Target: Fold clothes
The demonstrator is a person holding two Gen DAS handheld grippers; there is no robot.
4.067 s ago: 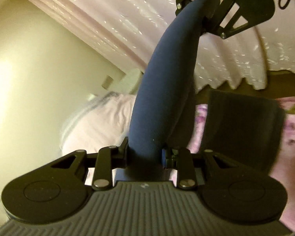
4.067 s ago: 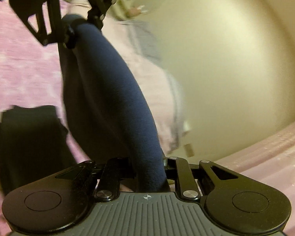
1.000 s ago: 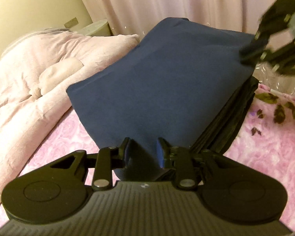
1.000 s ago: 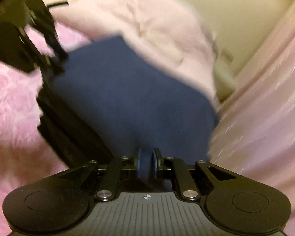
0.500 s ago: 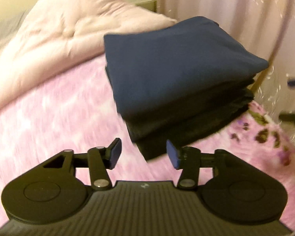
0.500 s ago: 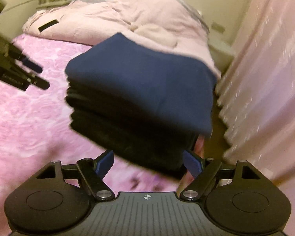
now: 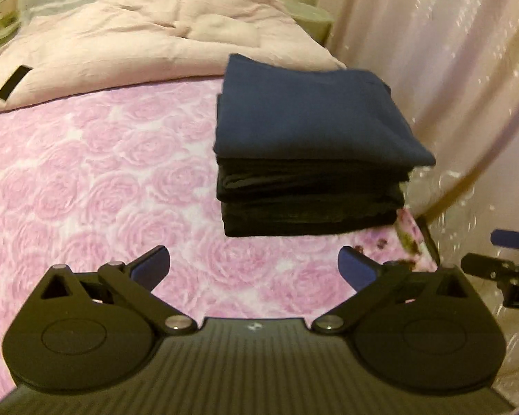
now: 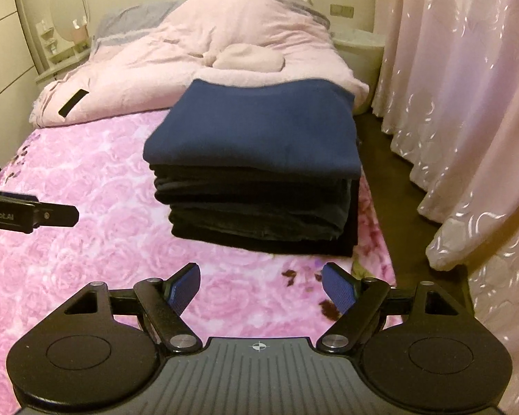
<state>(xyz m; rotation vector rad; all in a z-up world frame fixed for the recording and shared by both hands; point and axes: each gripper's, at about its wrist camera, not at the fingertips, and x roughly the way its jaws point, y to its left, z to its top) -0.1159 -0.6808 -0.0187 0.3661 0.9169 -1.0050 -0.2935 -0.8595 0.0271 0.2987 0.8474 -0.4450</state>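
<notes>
A folded navy garment point(image 7: 315, 117) lies on top of a stack of folded dark clothes point(image 7: 308, 204) on the pink rose-patterned bedspread point(image 7: 97, 180). The same navy garment point(image 8: 259, 131) and dark stack point(image 8: 263, 214) show in the right wrist view. My left gripper point(image 7: 254, 268) is open and empty, held back from the stack's near side. My right gripper point(image 8: 261, 285) is open and empty, also short of the stack. The right gripper's edge shows at the far right of the left wrist view point(image 7: 501, 263); the left gripper's side point(image 8: 27, 216) shows at the left of the right wrist view.
A rumpled pale pink duvet point(image 8: 204, 55) is heaped at the head of the bed. Pink curtains point(image 8: 467, 86) hang along the right, with a strip of dark floor point(image 8: 394, 186) between them and the bed edge. A dresser with a mirror point(image 8: 67, 10) stands at the back left.
Both grippers let go of the navy garment, opened wide and drew back from the stack. The garment now rests on top of the dark clothes.
</notes>
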